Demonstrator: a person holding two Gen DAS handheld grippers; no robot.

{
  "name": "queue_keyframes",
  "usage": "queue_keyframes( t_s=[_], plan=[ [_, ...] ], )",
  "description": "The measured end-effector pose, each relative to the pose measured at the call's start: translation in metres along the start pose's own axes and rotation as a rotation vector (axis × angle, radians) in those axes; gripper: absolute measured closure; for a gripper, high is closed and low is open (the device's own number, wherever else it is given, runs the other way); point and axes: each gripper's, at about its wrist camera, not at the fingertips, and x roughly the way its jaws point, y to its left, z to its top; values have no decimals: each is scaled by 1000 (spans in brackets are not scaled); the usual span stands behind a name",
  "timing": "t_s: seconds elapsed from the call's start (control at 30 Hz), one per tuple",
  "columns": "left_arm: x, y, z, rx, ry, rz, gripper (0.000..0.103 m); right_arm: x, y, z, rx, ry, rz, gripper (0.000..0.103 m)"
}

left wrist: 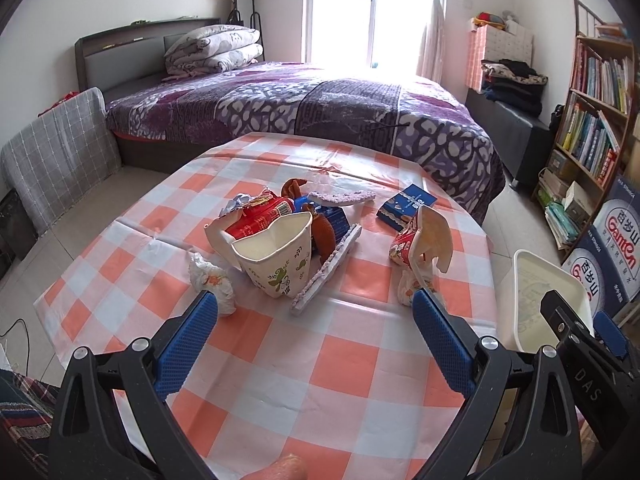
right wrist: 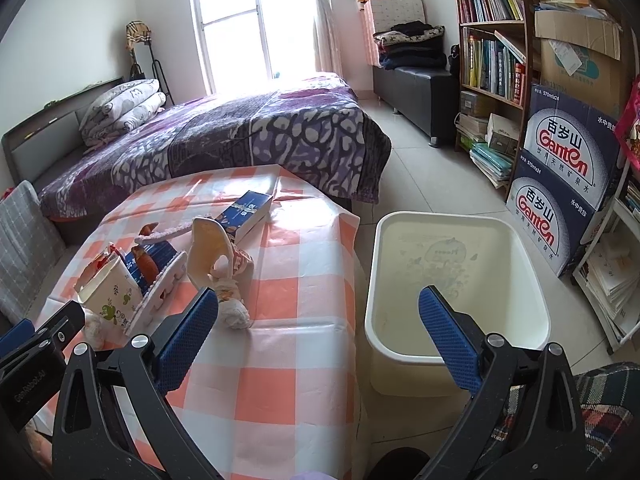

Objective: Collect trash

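Daylight from the far window washes over a purple patterned bed (left wrist: 320, 108), and nearer stands a desk (left wrist: 280, 380) under an orange-and-white checked cloth. Trash is heaped at the middle of the desk: a crushed white paper cup (left wrist: 280, 256) with green leaf print lies tipped with its mouth upward, a red snack wrapper (left wrist: 260, 220) pressed against its far side. Just right of the cup a long strip of white foam (left wrist: 326, 272) leans slantwise, with a brown scrap (left wrist: 322, 232) behind it. Further right, apart from the heap, a torn red-and-white cup (left wrist: 420, 240) gapes open, and a crumpled tissue (left wrist: 410, 290) sits at its near side. Another crumpled tissue wad (left wrist: 210, 282) lies left of the paper cup. A small blue box (left wrist: 406, 202) rests toward the far right of the desk.

On the floor, just beside the desk's right edge, stands a cream plastic bin (right wrist: 460, 280), and nothing shows inside it. Blue water cartons (right wrist: 560, 184) and a bookshelf (right wrist: 492, 40) are stacked beyond it.

Left gripper (left wrist: 316, 308) hovers over the near half of the desk, spread wide and carrying nothing, the paper cup just ahead. Right gripper (right wrist: 320, 306) hangs likewise parted and bare, one finger over the desk's edge, the other over the bin.
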Motion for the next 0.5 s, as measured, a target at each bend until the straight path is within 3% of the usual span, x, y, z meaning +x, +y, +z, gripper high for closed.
queue_keyframes(
  t_s=[0.5],
  plan=[
    [0,-1,-2,-4,2,-5,8,0,0,0,-2,-2,0,7]
  ],
)
